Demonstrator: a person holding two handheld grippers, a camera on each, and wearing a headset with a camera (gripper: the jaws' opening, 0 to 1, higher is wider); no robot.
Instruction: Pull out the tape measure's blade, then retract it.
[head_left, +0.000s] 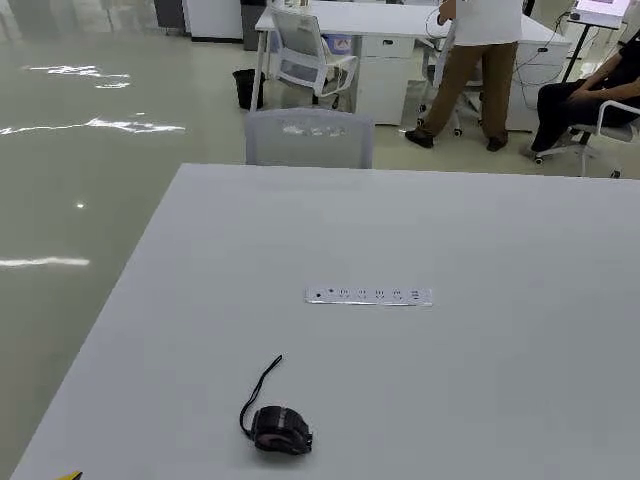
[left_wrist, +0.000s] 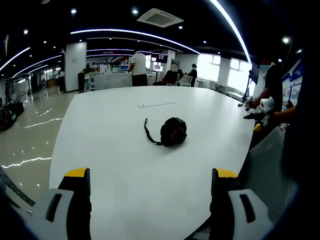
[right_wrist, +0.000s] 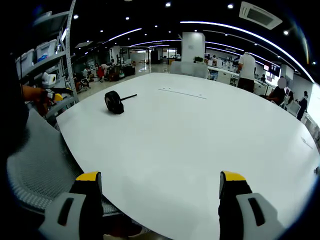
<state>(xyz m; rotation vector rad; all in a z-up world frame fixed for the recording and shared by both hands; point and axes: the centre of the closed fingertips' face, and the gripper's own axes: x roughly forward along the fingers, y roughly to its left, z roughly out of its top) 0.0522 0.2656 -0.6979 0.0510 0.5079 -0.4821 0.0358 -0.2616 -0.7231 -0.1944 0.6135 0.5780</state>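
1. The tape measure (head_left: 281, 430) sits near the counter's (head_left: 450, 240) front edge with no blade showing. Its black wrist strap (head_left: 262, 385) trails toward the power strip (head_left: 368, 296).
2. The left gripper (left_wrist: 151, 173) and right gripper (right_wrist: 162, 176) both hang off the counter edge, jaws wide apart and empty.
3. The rounded case may squirt out of a shallow pinch or skid on the smooth top. So close to the edge, one nudge could tip it off.
4. The blade's tip is too small to make out. A weak grip there would probably let it whip back, and catching the strap instead would only drag the case.
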